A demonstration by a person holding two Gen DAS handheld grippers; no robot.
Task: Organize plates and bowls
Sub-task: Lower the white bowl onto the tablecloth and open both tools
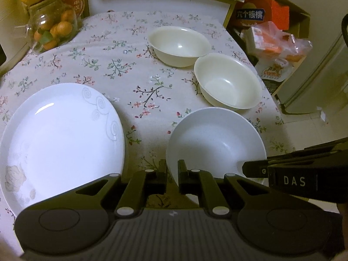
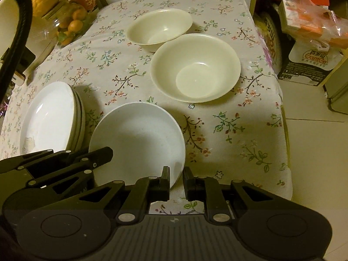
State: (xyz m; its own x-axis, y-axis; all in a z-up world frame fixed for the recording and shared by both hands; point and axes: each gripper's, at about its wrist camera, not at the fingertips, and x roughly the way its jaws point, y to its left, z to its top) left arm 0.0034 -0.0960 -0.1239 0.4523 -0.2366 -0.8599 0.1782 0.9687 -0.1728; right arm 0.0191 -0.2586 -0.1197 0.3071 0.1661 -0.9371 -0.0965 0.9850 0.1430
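A white bowl [image 1: 215,139] [image 2: 139,134] sits at the near side of the flowered tablecloth [image 1: 130,69]. My left gripper [image 1: 171,169] is shut on its left rim, one finger inside and one outside. My right gripper [image 2: 176,176] pinches the opposite rim, its jaws close together. Each gripper also shows in the other's view: the right gripper [image 1: 250,170] and the left gripper [image 2: 104,152]. A stack of white plates [image 1: 61,134] [image 2: 47,119] lies left of the bowl. Two cream bowls stand apart behind it, a near cream bowl [image 1: 228,84] [image 2: 195,67] and a far cream bowl [image 1: 179,45] [image 2: 159,27].
A glass jar of oranges [image 1: 54,28] [image 2: 71,26] stands at the table's far left corner. Boxes and plastic bags [image 1: 271,39] [image 2: 308,32] crowd the floor beyond the right edge. A black cable [image 2: 21,21] curves along the left.
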